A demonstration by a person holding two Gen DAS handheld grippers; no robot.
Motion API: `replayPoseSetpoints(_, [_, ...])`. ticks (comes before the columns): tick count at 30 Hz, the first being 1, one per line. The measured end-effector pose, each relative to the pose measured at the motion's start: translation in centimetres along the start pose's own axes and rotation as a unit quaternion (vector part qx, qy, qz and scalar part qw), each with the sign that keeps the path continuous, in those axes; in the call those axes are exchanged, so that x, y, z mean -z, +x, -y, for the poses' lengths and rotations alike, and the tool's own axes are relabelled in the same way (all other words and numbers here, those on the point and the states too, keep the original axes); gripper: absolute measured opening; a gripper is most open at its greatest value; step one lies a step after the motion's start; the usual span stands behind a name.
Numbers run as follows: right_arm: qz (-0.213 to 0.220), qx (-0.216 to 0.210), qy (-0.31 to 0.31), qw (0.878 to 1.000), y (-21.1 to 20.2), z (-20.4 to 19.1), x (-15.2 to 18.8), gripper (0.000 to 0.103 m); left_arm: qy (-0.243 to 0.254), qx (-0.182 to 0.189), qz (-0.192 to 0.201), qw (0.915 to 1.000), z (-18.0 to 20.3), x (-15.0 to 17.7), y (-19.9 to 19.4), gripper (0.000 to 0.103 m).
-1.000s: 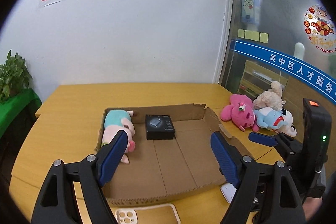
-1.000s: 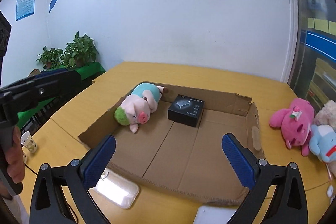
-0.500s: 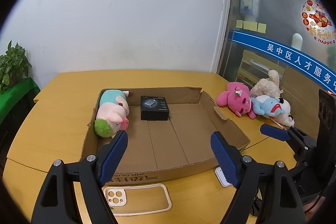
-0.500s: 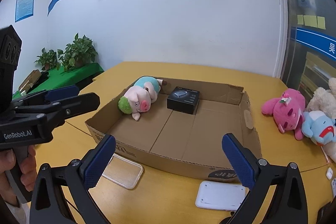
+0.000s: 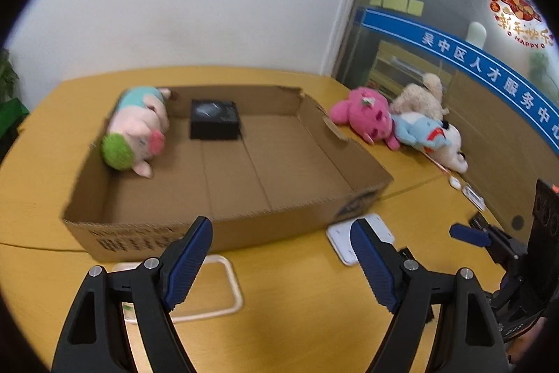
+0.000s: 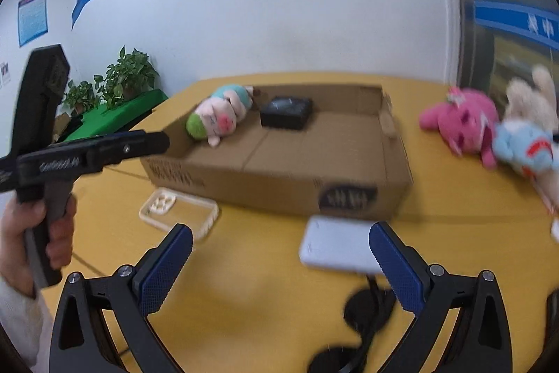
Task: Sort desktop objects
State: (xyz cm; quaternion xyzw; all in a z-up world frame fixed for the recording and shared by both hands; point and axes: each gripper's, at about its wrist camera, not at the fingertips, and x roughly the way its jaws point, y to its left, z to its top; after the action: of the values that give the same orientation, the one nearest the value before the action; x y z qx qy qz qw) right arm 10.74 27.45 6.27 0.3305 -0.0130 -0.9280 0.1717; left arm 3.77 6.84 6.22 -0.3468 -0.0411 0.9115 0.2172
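Note:
A shallow cardboard box (image 5: 223, 233) (image 6: 279, 187) lies on the yellow table. In it lie a pink pig plush (image 5: 136, 131) (image 6: 216, 117) and a black box (image 5: 213, 119) (image 6: 286, 111). A clear phone case (image 5: 213, 289) (image 6: 178, 210) and a white flat device (image 5: 360, 236) (image 6: 340, 249) lie in front of the box. My left gripper (image 5: 281, 259) is open and empty above the table, near the case. My right gripper (image 6: 281, 264) is open and empty, just before the white device.
A pink plush (image 5: 365, 116) (image 6: 461, 121), a blue one (image 5: 421, 130) (image 6: 524, 145) and a beige one (image 5: 422, 95) lie right of the box. Black sunglasses (image 6: 363, 313) lie under my right gripper. Potted plants (image 6: 118, 83) stand at the left.
Both grippers have pulled back from over the box toward the near table edge. The box's front wall, the phone case and the white device now lie ahead of the fingers.

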Motion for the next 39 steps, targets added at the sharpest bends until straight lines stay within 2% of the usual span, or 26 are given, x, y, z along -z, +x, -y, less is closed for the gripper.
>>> replayPoseSetpoints(5, [-0.062,0.023,0.037,0.997,-0.3,3.0,5.5,0.103,0.004,0.054,-0.047,0.9974,2.3,1.7,3.8,0.081])
replayPoseSetpoints(7, [-0.092,0.018,0.065,0.993,0.6,4.0,7.4,0.101,0.0,0.083,-0.07,0.9941,3.2,2.2,5.4,0.081])
replayPoseSetpoints(10, [-0.106,0.021,0.067,0.992,1.3,4.2,9.0,0.094,0.001,0.114,-0.1,0.9885,4.8,3.3,7.4,0.081])
replayPoseSetpoints(12, [-0.122,0.033,0.06,0.99,1.9,4.1,9.9,0.085,0.002,0.128,-0.122,0.9842,5.8,4.0,8.7,0.081])
replayPoseSetpoints(15, [-0.144,0.028,0.068,0.987,2.5,4.3,11.1,0.075,-0.005,0.153,-0.145,0.9774,6.9,5.0,10.1,0.08])
replayPoseSetpoints(20, [-0.144,0.053,0.023,0.988,2.5,3.2,11.8,0.068,-0.015,0.176,-0.181,0.9674,8.2,6.6,12.0,0.08])
replayPoseSetpoints(21, [-0.142,0.055,0.018,0.988,2.4,3.0,11.9,0.063,-0.016,0.183,-0.187,0.965,8.6,6.9,12.2,0.08])
replayPoseSetpoints(27, [-0.129,0.055,0.006,0.99,2.4,2.2,12.4,0.055,-0.025,0.227,-0.22,0.9482,10.6,8.4,13.7,0.079])
replayPoseSetpoints(29, [-0.124,0.05,0.011,0.991,2.3,2.2,12.2,0.054,-0.029,0.232,-0.231,0.9444,11.0,8.9,14.3,0.07])
replayPoseSetpoints(31, [-0.122,0.046,0.007,0.991,2.2,2.1,12.2,0.054,-0.034,0.236,-0.243,0.9404,11.1,9.3,14.8,0.044])
replayPoseSetpoints(33, [-0.12,0.043,-0.001,0.992,2.2,1.7,12.3,0.054,-0.039,0.245,-0.247,0.9367,11.3,9.5,15.0,0.039])
replayPoseSetpoints(39, [-0.117,0.04,-0.014,0.992,2.1,1.5,12.3,0.054,-0.045,0.244,-0.244,0.9375,11.1,9.8,14.6,0.038])
